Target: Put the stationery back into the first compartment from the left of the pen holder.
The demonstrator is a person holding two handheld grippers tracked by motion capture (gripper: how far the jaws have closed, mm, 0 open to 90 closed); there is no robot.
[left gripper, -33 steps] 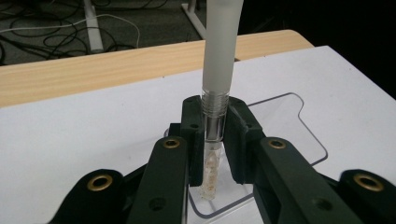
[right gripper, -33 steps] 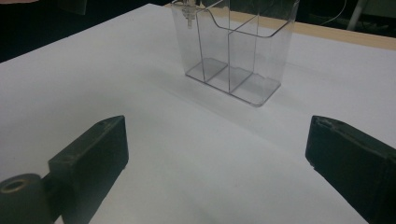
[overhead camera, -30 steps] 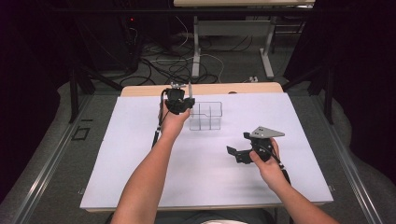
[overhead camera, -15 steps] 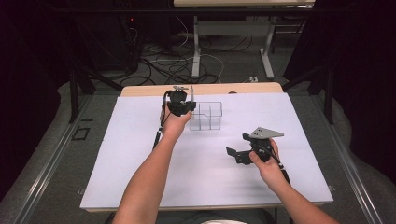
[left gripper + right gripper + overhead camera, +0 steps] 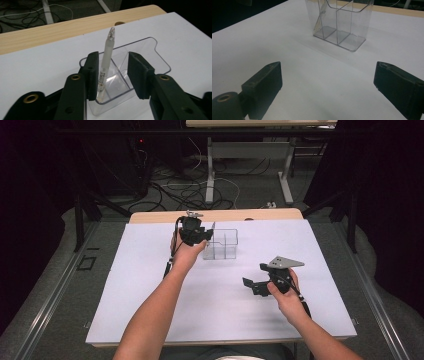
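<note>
Since a moment ago the left gripper [image 5: 113, 80] has just been opening its jaws, which now stand a little apart with the white pen [image 5: 106, 62] between them, leaning by one pad but no longer pinched. That pen stands tilted in the end compartment of the clear plastic organizer [image 5: 222, 244], near the far edge of the white table [image 5: 125, 285]. Well apart, the right gripper [image 5: 327, 85] hovers wide open and empty.

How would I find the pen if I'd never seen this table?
Look at the white table, then the clear plastic box near its far edge. The pen stands slanted in one end compartment: a frosted white stick, between the left tool's open jaws.
</note>
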